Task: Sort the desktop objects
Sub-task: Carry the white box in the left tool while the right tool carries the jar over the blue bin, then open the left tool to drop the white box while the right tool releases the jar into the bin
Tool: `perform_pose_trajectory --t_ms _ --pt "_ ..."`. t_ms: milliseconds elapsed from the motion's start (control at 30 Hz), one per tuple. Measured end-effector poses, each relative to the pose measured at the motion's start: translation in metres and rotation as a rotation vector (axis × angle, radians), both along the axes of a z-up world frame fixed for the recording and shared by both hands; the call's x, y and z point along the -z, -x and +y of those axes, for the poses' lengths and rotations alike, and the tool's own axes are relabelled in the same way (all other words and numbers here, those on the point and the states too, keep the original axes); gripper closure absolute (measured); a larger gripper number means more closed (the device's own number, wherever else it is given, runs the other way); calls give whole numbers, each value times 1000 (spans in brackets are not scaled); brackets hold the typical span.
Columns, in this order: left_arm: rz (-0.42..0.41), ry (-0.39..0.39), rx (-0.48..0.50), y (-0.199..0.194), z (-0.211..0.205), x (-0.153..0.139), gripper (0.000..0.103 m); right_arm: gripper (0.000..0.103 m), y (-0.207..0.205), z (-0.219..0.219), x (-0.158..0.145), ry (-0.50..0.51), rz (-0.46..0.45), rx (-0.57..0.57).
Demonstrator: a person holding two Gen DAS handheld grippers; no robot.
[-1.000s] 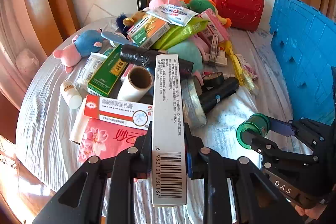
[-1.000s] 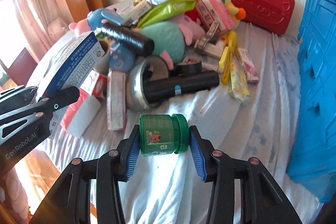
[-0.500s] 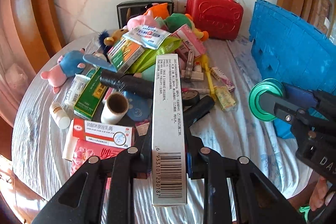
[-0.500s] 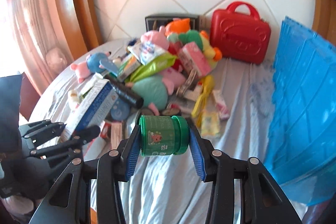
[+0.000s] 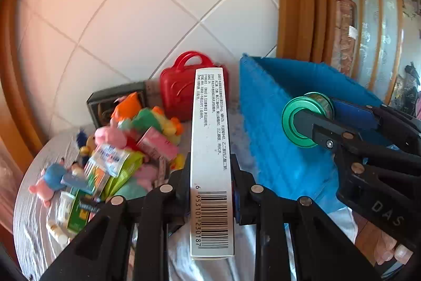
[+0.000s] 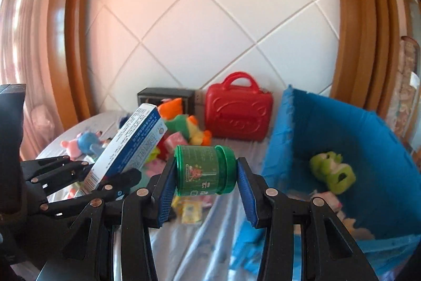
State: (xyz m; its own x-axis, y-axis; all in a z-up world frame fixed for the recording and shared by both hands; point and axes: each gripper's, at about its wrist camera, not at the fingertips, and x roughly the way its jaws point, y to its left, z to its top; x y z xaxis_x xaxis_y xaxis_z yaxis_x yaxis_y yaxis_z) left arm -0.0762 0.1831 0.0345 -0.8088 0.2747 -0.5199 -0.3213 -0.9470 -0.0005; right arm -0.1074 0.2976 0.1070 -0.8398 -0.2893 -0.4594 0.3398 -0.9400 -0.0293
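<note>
I have a long white box (image 5: 212,162) clamped by its narrow sides in my left tongs (image 5: 210,191), which are squeezed fully onto it. Its long axis runs straight out along the fingers toward twelve o'clock in the left view, barcode end nearest the camera, far end reaching up in front of the red case (image 5: 181,86). From the right view the same box (image 6: 129,146) tilts upward toward one o'clock, blue printed face showing.

My right tongs (image 6: 205,173) hold a green jar (image 6: 205,170) lying on its side, long axis crossways from nine to three o'clock, lid at three; the blue pads press on its bottom and its lid, roughly part-way open. In the left view that jar (image 5: 306,120) shows lid-on at three o'clock, in front of the blue bin (image 5: 276,144).

Both items are up off the desk (image 6: 184,241). The bin (image 6: 368,149) at three o'clock holds a green frog toy (image 6: 331,173). The pile of toys and packets (image 5: 118,154) lies at nine o'clock on the desk.
</note>
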Motion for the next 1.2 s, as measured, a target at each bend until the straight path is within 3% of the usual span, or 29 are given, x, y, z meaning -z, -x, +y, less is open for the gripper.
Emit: perform_pose_trajectory --t_ms 133,233,467,600,800,900,1000,1200 --pt "32 -20 122 19 71 -39 80 59 25 70 -29 -12 25 134" --pt "-41 -12 208 45 130 -53 80 59 51 117 -38 -47 -5 215" --pt "-257 79 309 104 255 -38 80 59 124 206 -17 -162 -190 312" --pt "-352 152 291 141 303 -28 80 59 159 241 -4 -162 -294 322" --pt "-474 215 260 171 323 1 80 59 197 269 13 -159 -415 297" --pt "-512 246 236 184 330 16 80 59 212 270 35 -229 -486 293" --pt "-537 256 233 188 333 26 80 59 228 277 56 -215 -559 286" --pt "-572 285 205 200 332 37 74 59 238 282 70 -206 -597 258"
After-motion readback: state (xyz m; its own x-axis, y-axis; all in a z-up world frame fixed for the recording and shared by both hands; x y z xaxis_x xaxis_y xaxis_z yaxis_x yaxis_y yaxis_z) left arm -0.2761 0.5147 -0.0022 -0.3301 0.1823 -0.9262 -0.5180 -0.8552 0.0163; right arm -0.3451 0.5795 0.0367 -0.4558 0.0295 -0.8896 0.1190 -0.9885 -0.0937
